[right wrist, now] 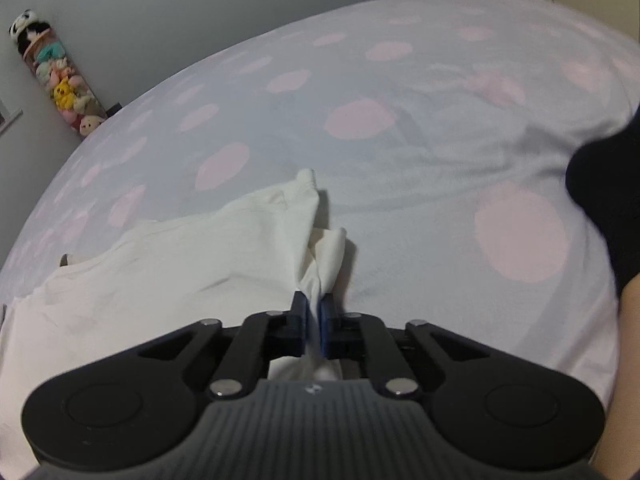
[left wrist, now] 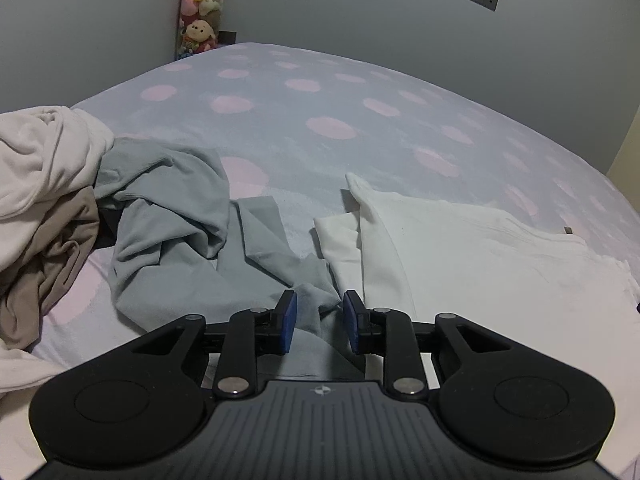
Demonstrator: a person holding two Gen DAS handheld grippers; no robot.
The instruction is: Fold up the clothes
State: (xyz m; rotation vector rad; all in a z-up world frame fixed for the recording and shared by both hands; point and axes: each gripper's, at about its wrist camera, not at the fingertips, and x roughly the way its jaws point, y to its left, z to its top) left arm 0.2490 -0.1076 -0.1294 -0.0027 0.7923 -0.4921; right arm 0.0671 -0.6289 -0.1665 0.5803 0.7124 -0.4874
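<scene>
Right gripper (right wrist: 314,322): fingers clenched on bunched edge of white shirt (right wrist: 180,264), which lies spread near-left on bed (right wrist: 400,160) w/ pink-dotted sheet. Left gripper (left wrist: 320,322): fingers parted, released, poised over crumpled grey garment (left wrist: 172,216), pads not pressing it. Grey garment just left of white shirt, edges touching. Far-left of it: cream cloth (left wrist: 44,160) piled on tan cloth (left wrist: 52,256). Stuffed toys (left wrist: 200,4) stacked in far corner. Dark sleeve (right wrist: 608,200) at right edge, over bed.
</scene>
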